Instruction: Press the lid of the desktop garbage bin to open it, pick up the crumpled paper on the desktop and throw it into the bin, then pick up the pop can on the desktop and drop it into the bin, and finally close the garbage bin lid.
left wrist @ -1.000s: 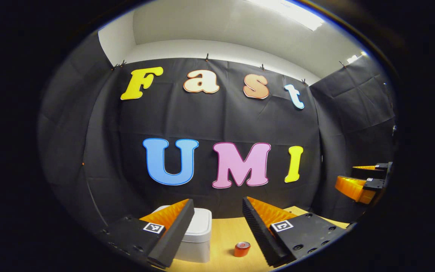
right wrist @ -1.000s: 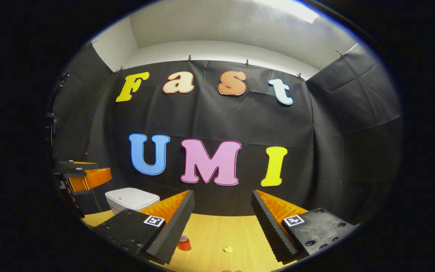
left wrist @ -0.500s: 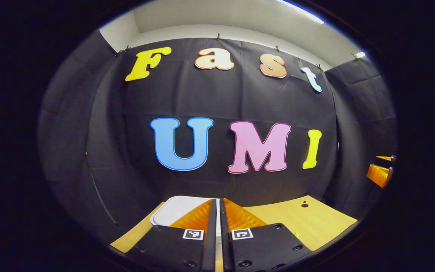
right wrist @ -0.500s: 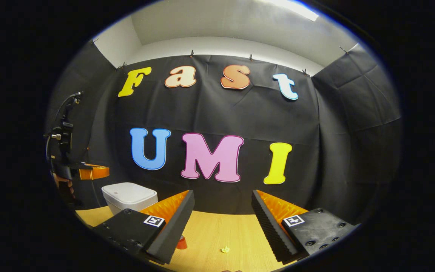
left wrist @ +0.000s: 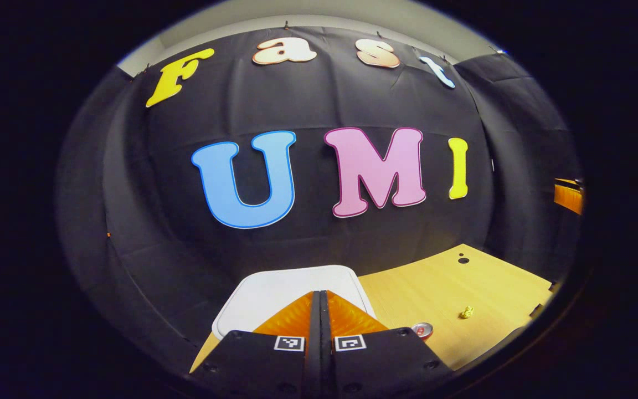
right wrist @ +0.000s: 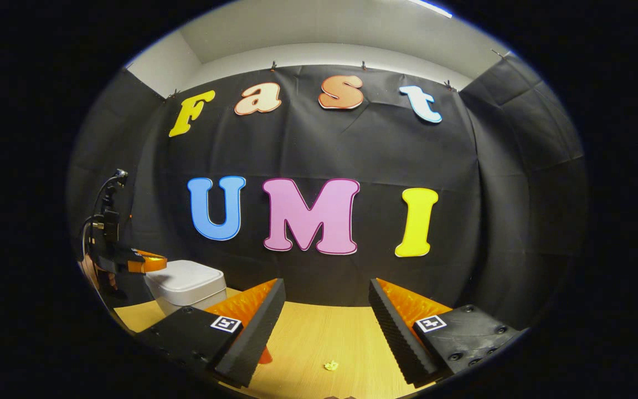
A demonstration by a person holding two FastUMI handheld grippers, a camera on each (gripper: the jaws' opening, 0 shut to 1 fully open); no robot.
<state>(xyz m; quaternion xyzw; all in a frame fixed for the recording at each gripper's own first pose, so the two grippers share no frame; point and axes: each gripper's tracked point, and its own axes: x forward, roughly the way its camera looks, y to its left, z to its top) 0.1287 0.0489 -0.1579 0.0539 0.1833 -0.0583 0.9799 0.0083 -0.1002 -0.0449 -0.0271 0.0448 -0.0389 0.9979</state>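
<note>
Two grippers work over a wooden table [left wrist: 435, 282]. At the bottom centre of the left gripper view, the left gripper [left wrist: 319, 302] has its fingers pressed together, holding nothing, over the closed white lid of the bin [left wrist: 274, 291]. To its lower right stand the pop can [left wrist: 423, 330] and, farther right, the crumpled paper [left wrist: 467, 312]. In the right gripper view, the right gripper [right wrist: 327, 310] is spread wide, the paper on the table low in the gap between its fingers and the bin at lower left.

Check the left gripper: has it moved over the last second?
Yes. The left gripper has closed and advanced down toward the bin lid, which now looms larger under its tips.
</note>
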